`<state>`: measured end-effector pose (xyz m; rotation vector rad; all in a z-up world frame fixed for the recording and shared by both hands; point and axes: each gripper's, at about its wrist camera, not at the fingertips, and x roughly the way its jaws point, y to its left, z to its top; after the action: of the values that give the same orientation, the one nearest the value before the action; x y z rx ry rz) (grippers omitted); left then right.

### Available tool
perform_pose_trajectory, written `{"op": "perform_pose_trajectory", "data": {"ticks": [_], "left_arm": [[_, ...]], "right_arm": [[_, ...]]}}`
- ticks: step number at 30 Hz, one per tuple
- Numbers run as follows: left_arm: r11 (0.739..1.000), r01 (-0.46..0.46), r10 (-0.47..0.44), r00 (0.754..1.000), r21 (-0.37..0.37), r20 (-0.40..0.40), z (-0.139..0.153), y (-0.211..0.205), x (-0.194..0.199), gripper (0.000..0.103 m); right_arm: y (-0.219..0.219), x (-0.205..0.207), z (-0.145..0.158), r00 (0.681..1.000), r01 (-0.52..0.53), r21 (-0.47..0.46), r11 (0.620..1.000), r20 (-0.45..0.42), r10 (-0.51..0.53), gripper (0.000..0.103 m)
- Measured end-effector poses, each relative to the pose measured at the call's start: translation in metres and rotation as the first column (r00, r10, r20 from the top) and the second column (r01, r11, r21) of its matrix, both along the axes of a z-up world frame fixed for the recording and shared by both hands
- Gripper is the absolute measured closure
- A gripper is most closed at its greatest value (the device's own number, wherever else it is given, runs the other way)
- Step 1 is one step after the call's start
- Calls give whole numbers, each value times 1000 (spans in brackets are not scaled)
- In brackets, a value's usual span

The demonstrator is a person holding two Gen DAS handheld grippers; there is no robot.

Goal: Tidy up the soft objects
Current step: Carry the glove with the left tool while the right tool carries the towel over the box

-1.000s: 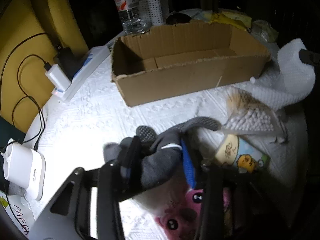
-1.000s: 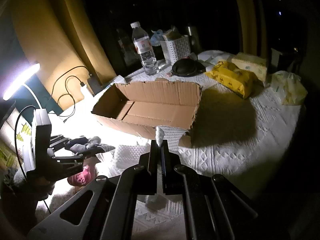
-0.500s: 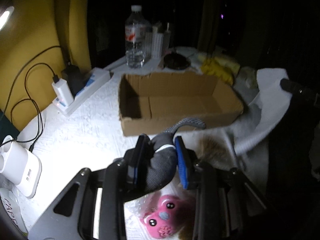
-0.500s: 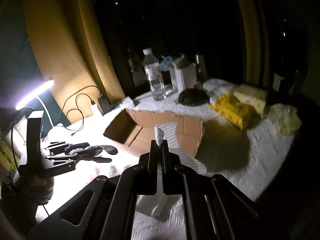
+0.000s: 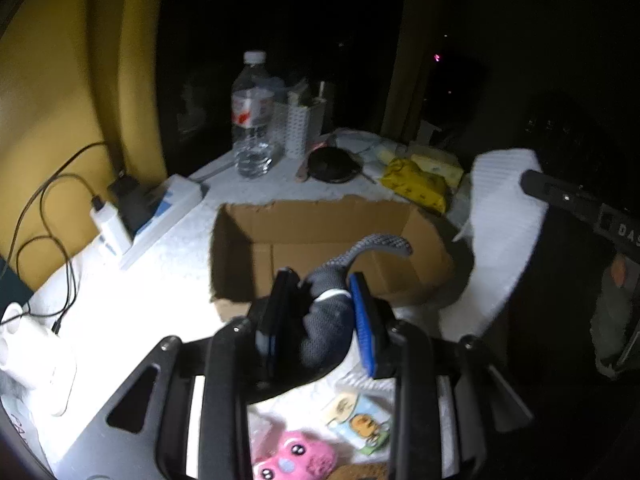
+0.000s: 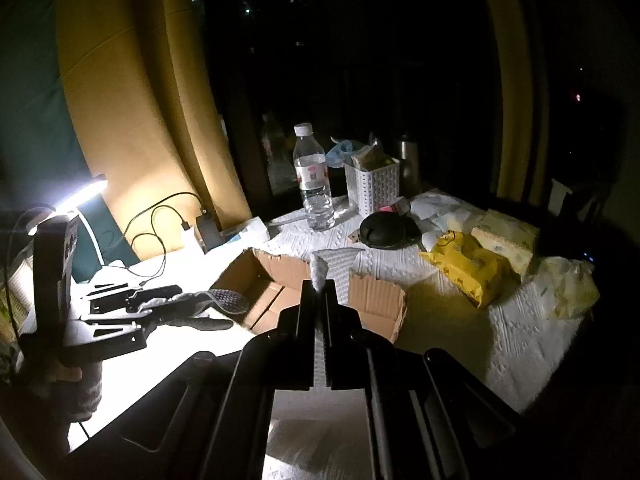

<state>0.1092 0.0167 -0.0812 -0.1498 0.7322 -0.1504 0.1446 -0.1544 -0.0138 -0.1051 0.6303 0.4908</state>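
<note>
Since the frame a second ago, both my grippers have risen off the tablecloth with their loads, and the cardboard box now sits lower and closer ahead in the left wrist view. My left gripper is clamped on a grey sock, the cloth bunched between the two blue-faced fingers; its dotted toe end curls up and forward over the near wall of the box, not inside it so far as I can tell. From the right wrist view the same sock trails from the left gripper just beside the box's left end. My right gripper has its fingers drawn narrow on a white textured cloth, a tuft poking out above the tips and the rest hanging below; in the left wrist view that cloth drapes in the air to the right of the box. Remaining on the tablecloth below my left gripper: a pink plush toy and a cartoon-printed packet (both near the frame's bottom edge, partly hidden by the gripper body). Behind the box stand a water bottle, a white perforated basket and a yellow packet. A power strip lies left of the box.
</note>
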Motion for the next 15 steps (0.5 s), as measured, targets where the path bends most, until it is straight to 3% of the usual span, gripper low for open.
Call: {"op": "perform_pose_trajectory", "data": {"ticks": [15], "left_arm": [[1000, 11, -11, 999, -12, 40, 21, -21, 34, 72]], "right_arm": [[9, 35, 29, 997, -20, -12, 1000, 74, 21, 100]]}}
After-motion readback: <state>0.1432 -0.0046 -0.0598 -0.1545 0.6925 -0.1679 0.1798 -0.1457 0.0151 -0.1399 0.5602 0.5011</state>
